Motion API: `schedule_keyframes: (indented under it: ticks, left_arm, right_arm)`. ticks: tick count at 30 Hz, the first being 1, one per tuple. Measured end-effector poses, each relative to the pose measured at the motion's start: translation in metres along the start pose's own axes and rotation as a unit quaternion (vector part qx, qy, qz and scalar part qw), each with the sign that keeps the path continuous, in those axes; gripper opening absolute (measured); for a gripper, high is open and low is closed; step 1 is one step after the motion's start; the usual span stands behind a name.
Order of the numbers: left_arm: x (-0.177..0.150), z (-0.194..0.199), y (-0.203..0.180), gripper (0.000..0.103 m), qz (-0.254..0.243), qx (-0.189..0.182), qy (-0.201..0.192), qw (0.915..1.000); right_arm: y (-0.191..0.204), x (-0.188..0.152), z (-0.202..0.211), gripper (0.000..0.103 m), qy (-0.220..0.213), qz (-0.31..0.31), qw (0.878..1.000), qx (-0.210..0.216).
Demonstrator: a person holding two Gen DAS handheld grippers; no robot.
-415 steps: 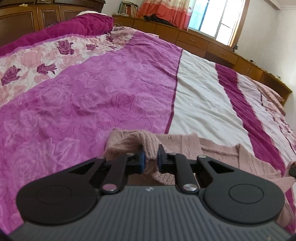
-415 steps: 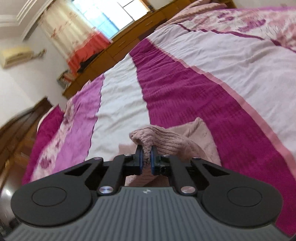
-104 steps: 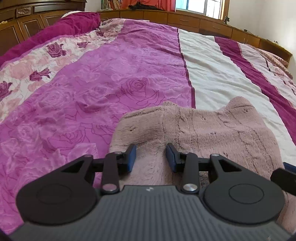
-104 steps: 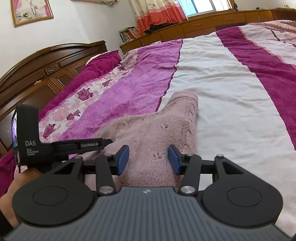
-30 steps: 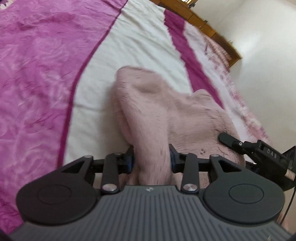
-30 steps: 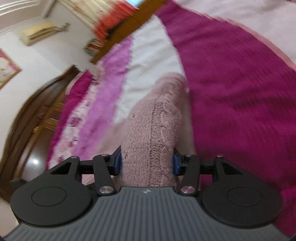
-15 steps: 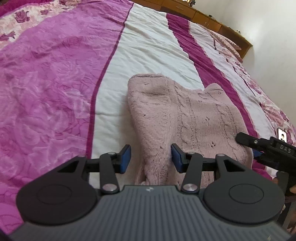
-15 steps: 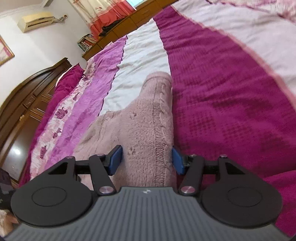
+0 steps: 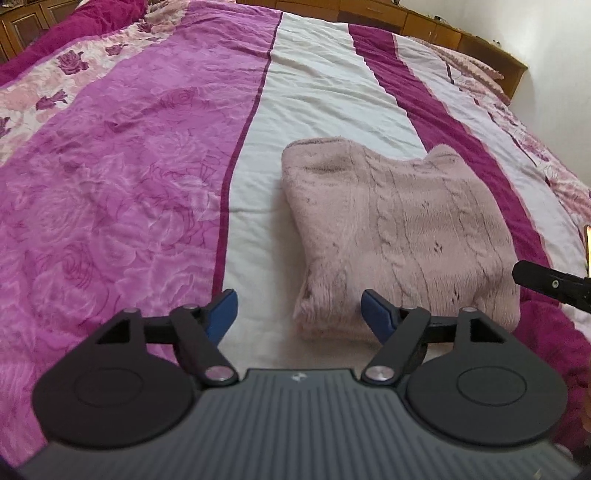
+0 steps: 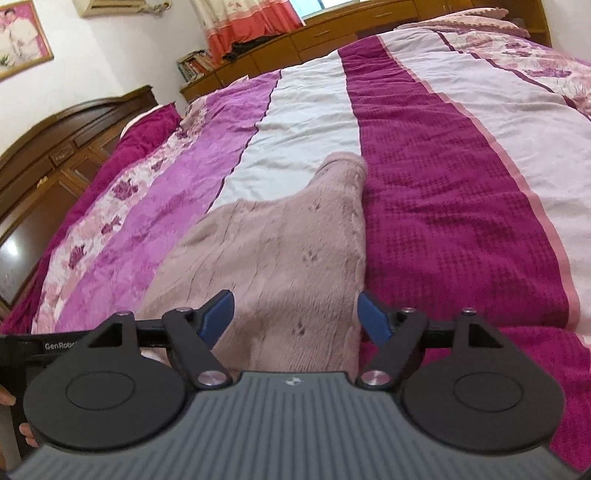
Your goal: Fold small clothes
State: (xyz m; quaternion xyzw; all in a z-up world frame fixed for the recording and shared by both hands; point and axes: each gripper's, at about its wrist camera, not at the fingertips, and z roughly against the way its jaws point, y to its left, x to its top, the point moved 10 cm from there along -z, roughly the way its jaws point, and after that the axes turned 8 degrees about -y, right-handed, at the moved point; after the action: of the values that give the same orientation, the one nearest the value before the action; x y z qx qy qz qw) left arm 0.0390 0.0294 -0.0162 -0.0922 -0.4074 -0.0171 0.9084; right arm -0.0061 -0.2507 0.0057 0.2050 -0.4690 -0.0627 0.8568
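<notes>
A pink cable-knit sweater (image 9: 399,229) lies folded in a compact rectangle on the bed, across the white and dark magenta stripes. My left gripper (image 9: 299,310) hovers just short of its near left corner. Its jaws are opening, and the blue pads (image 9: 223,308) stand wide apart and clear of the knit. In the right wrist view the sweater (image 10: 288,236) runs away from my right gripper (image 10: 295,310). Those jaws are opening too, with the sweater's near right edge below the gap and neither pad pressing on it.
The bedspread (image 9: 129,192) has pink rose, white and magenta stripes. A dark wooden headboard (image 10: 55,147) stands at the left and low wooden cabinets (image 10: 332,29) run along the far side. The black body of the other tool (image 9: 550,284) pokes in at the right.
Both grippers have let go of the sweater folds they were pinching, and their jaws have spread wide. Both have drawn back and up. The sweater now rests flat and folded on the bed.
</notes>
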Motion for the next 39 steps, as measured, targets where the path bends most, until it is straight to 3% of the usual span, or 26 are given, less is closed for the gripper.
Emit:
schedule_keyframes:
  ticks: [8, 11, 16, 26, 39]
  left_arm:
    - [-0.018, 0.008, -0.010, 0.075, 0.002, 0.016, 0.016, 0.9997]
    - [-0.024, 0.009, -0.014, 0.075, 0.008, 0.023, 0.021, 0.9995]
    - [-0.035, 0.005, -0.024, 0.075, 0.002, 0.026, 0.036, 0.9990]
    - [-0.053, -0.003, -0.038, 0.075, -0.015, 0.028, 0.061, 0.9976]
    - [-0.061, -0.004, -0.048, 0.075, -0.026, 0.017, 0.066, 0.9973]
  right_arm:
    - [0.023, -0.032, 0.013, 0.084, 0.021, 0.060, 0.998, -0.017]
    - [0.023, -0.038, 0.017, 0.084, 0.013, 0.066, 0.997, -0.045]
    - [0.025, -0.051, 0.014, 0.084, 0.028, 0.072, 0.996, -0.051]
    - [0.006, -0.072, 0.000, 0.084, 0.081, 0.027, 0.994, -0.072]
    - [0.003, -0.078, -0.005, 0.084, 0.092, 0.020, 0.993, -0.072]
